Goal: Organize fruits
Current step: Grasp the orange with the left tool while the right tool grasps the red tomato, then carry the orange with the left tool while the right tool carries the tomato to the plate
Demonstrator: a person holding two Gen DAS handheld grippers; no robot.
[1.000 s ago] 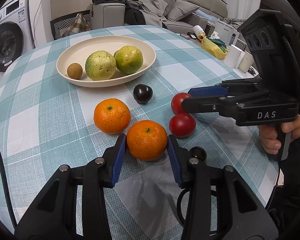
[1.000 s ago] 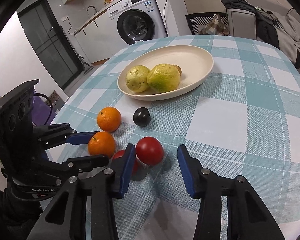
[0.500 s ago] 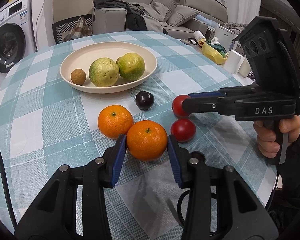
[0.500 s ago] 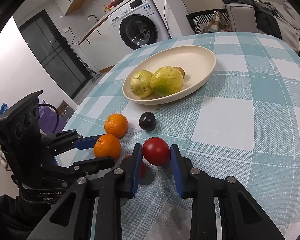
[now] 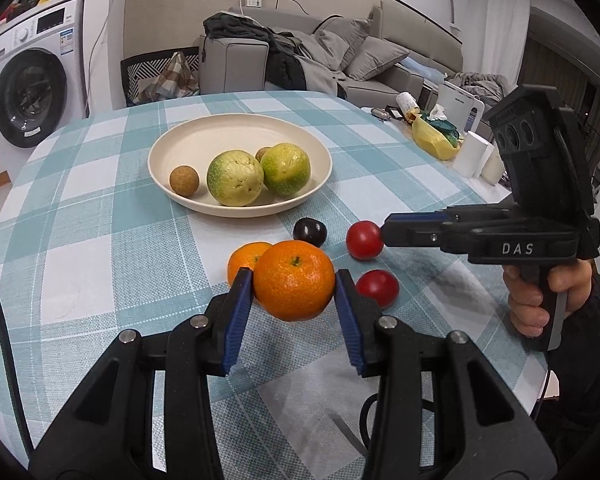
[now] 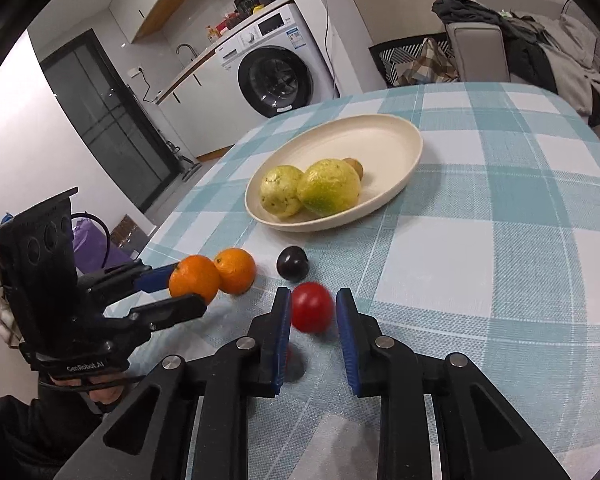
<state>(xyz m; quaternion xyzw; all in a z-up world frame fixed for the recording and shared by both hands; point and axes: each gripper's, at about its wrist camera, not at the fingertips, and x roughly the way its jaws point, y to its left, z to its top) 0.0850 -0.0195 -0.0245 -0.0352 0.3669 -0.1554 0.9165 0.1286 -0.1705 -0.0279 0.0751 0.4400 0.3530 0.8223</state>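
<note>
Left claw [image 5: 295,286] clamped on 1 orange [image 5: 294,279], lifted just off the checked surface [image 5: 80,240]. Second orange [image 5: 246,258] sits right behind it, partly hidden. Right claw [image 6: 313,312] clamped on 1 red tomato [image 6: 312,307], also clear of the surface. Second tomato [image 5: 378,287] lies on the cloth just right of the left claw's pad. Dark plum [image 5: 309,231] sits between both claws and the cream plate [image 5: 240,128]. Plate holds 2 green-yellow fruits [image 5: 235,177] touching each other, plus 1 small brown fruit [image 5: 184,179] beside them and another mostly hidden behind. Front rim of the plate is open. Off the surface: washing machine [image 6: 276,76], sofa with clothes [image 5: 300,64], yellow bag [image 5: 434,142] at the far right edge.
</note>
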